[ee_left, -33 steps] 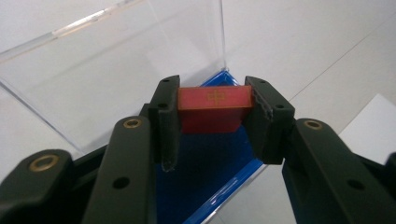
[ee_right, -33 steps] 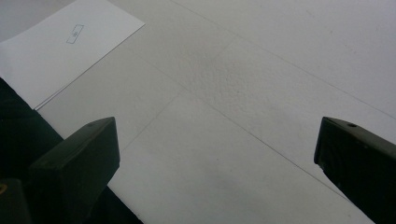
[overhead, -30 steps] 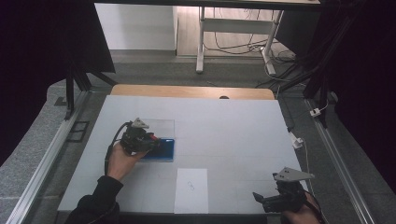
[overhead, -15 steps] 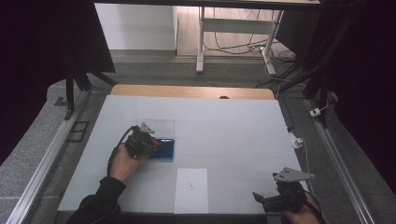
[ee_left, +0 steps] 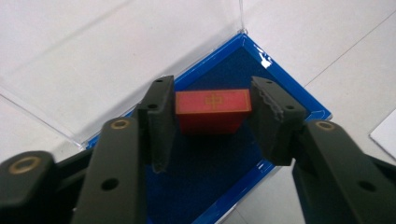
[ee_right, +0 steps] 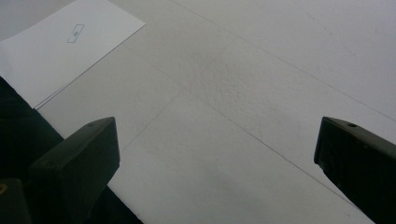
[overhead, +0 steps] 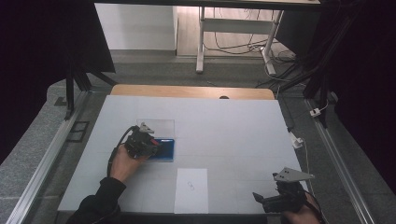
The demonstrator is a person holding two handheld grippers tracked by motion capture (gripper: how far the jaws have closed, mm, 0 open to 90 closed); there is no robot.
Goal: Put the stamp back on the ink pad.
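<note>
my left gripper (ee_left: 212,119) hung over a small blue case (ee_left: 299,100) lined with dark blue felt, and its jaws had just been opening. between them sat a red block (ee_left: 212,109), a squat rectangular stamp-like piece with a thin gold border and a small gold cross-shaped mark on its upper face. the left pad sat at the block's edge and the right pad stood a sliver clear of it, so i was not pressing on it; the block rested on the felt inside the case, near its far corner. the case's clear lid (ee_left: 107,56) lay swung open beside it. in the high view the case (overhead: 164,150) lay on the left half of the white table (overhead: 233,126).

my right gripper (ee_right: 215,163) was spread wide over bare table near the front edge, holding nothing, with a sheet of paper (ee_right: 60,51) bearing a small printed mark off to one side.
</note>
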